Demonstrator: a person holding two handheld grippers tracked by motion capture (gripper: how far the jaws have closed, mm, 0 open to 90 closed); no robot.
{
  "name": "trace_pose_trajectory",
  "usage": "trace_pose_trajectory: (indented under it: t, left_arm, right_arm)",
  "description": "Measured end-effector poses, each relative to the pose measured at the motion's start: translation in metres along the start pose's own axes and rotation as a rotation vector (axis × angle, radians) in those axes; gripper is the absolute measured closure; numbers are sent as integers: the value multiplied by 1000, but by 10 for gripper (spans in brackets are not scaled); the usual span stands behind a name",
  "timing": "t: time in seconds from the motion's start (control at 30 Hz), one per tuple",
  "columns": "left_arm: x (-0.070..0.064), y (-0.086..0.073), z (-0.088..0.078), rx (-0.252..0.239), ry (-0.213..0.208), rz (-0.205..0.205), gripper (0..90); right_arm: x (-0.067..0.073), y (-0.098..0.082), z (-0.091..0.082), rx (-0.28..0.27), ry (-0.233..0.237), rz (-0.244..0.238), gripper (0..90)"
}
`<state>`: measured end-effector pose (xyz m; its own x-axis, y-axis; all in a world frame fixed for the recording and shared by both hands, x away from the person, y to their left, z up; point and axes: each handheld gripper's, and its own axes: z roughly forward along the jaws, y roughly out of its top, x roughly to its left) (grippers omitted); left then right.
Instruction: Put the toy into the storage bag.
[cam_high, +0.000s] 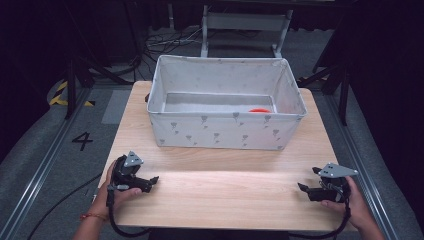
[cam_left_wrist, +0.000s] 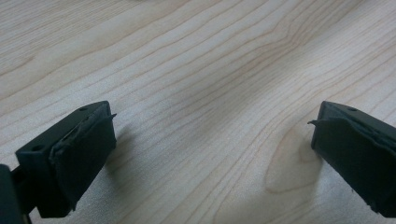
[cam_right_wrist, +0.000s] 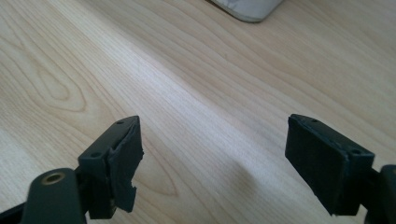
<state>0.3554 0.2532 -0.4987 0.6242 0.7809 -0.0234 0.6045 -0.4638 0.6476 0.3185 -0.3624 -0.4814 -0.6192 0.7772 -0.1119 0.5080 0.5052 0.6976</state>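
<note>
A wooden counter (cam_high: 220, 185) holds a grey fabric box (cam_high: 225, 131) at the frame's middle, with something orange (cam_high: 259, 110) inside. The left hand-held gripper (cam_high: 152, 181) and right hand-held gripper (cam_high: 303, 189) sit low in the frame, both open and empty. It looks like nothing is being moved now; next, one would need to reach up into the box.

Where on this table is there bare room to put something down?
The widest free patch is the wooden strip between the fabric bin and the near table edge, bordered by the left hand-held gripper and right hand-held gripper. Narrow margins flank the bin. The bin crowds the far half.
</note>
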Motion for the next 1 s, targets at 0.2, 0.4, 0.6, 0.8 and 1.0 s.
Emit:
trace_pose_trajectory:
  t: [0.2, 0.4, 0.6, 0.8, 1.0]
  left_arm:
    - [0, 0, 0, -1, 0, 2, 1]
    - [0, 0, 0, 0, 3, -1, 1]
    - [0, 0, 0, -1, 5, -2, 1]
    - [-1, 0, 0, 0, 8, -3, 1]
    - [-1, 1, 1, 0, 10, -8, 2]
  right_arm:
    - [-6, -17, 2, -37, 28, 80, 177]
    - [-9, -26, 8, -27, 28, 152, 145]
    - [-9, -25, 8, -21, 16, 166, 111]
    - [-9, -25, 9, -12, 2, 179, 88]
    - [-9, -25, 9, -12, 2, 179, 88]
